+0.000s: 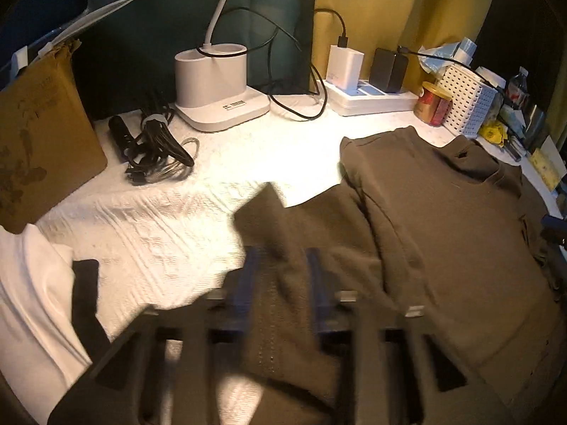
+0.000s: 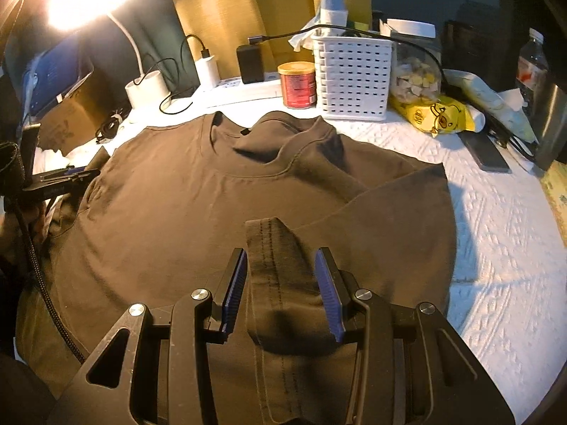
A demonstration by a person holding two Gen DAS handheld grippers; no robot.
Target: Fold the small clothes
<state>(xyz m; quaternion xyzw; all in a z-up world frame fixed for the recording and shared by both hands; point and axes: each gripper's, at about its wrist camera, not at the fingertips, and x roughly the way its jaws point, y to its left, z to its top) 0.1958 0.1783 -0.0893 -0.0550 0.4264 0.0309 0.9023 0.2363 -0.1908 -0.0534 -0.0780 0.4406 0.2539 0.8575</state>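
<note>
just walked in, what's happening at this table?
A person with two handheld grippers is folding a dark brown T-shirt spread on a white textured cloth. The right gripper has a stitched hem between its fingers, over the shirt body. The left gripper has the opposite edge, blurred. Whether either is clamped is unclear. Desk clutter sits behind, including a white basket and red can.
</note>
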